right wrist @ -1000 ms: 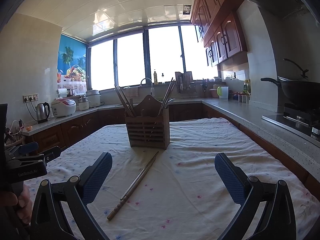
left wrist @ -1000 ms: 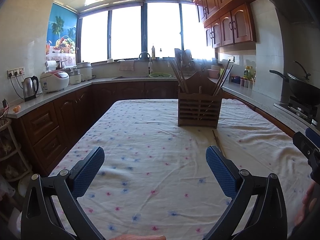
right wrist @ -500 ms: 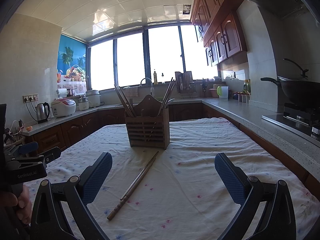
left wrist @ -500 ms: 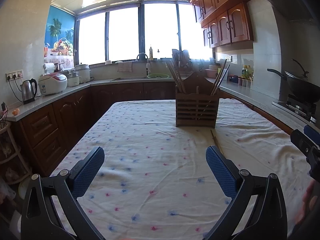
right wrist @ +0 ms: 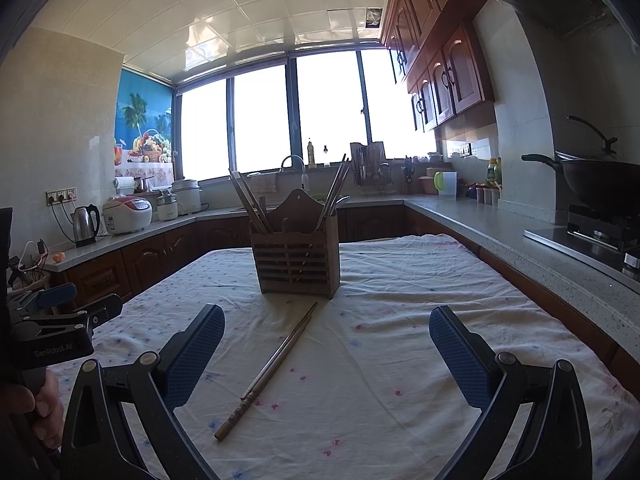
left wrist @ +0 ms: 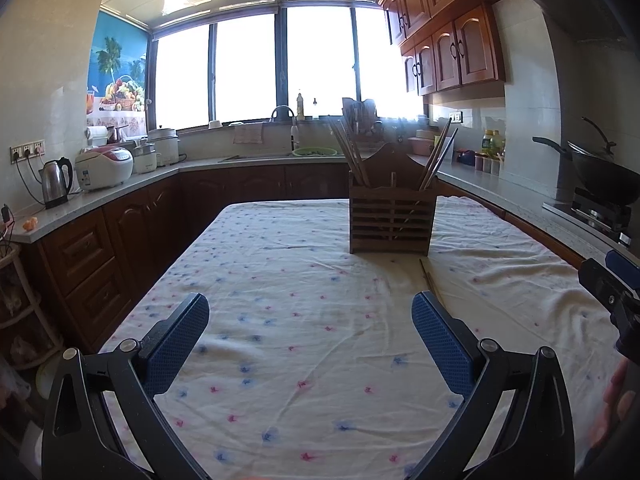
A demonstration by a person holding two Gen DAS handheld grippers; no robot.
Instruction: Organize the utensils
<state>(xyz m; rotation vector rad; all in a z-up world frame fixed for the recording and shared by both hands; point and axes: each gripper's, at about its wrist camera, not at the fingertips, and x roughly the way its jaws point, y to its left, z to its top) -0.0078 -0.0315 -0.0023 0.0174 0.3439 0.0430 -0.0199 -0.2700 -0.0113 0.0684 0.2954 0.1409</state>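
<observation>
Our fingers stand wide apart on both the left gripper (left wrist: 310, 344) and the right gripper (right wrist: 326, 352), holding nothing above the table's (right wrist: 400, 360) floral cloth. One pair of chopsticks (right wrist: 272, 364) lies mid-table, near one wooden holder (right wrist: 296, 260) with two chopstick bundles. Beyond, counters (right wrist: 480, 224) and three windows (right wrist: 332, 108).

Before you lies a white cloth (right wrist: 400, 300) over the table, sprinkled with small pink and blue flower specks. On it you see a dark brown slatted wooden utensil holder (right wrist: 296, 258) and a pair of brown wooden chopsticks (right wrist: 272, 364) with paler tips. Both your tools are black with textured blue pads (left wrist: 440, 344) on their jaws. Around you, reddish-brown wooden cabinets (left wrist: 452, 52), a speckled grey counter (right wrist: 520, 248) and a bright blue palm-and-fruit poster (left wrist: 118, 76).
</observation>
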